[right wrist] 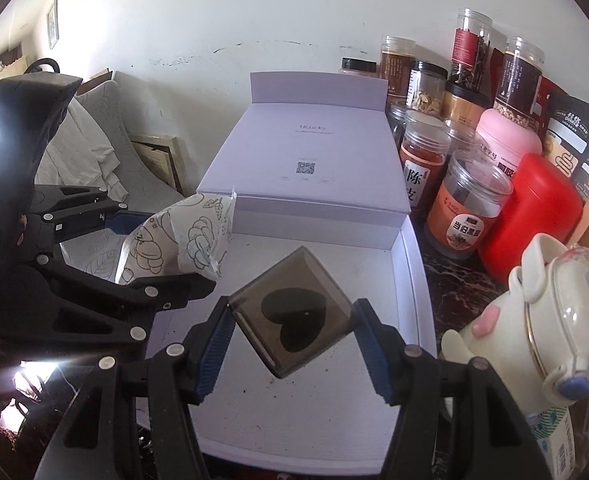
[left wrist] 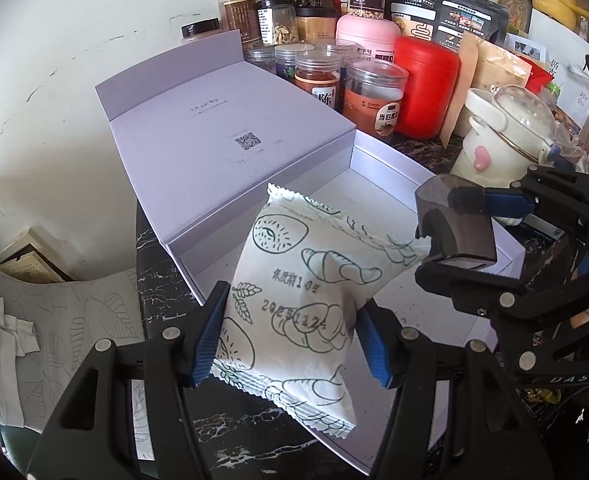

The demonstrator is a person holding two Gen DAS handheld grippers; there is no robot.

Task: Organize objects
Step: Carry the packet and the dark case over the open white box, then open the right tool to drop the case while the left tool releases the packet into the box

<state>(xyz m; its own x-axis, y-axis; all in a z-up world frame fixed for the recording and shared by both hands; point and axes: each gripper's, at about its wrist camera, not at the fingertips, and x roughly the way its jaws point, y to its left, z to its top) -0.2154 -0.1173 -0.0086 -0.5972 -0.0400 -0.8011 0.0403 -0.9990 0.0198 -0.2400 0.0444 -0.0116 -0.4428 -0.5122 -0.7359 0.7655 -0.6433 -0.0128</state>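
Grippers both loaded, held over open lavender box (right wrist: pixel 408 276).

Left gripper (left wrist: pixel 288 334) clamped on white snack packet (left wrist: pixel 306 280) printed with bread drawings, packet tilted, above box's left part. Right gripper (right wrist: pixel 290 340) clenched on smoky translucent square case (right wrist: pixel 292 314) with dark heart shape inside, corner-on between the pads, above box floor. Packet and case near each other, touching or apart not clear. Box lid (right wrist: pixel 306 156) folded back toward wall. Jars (right wrist: pixel 468 212), red canister (right wrist: pixel 534 216), cream teapot (right wrist: pixel 542 312) just right of box on dark marble counter (left wrist: pixel 162 292).
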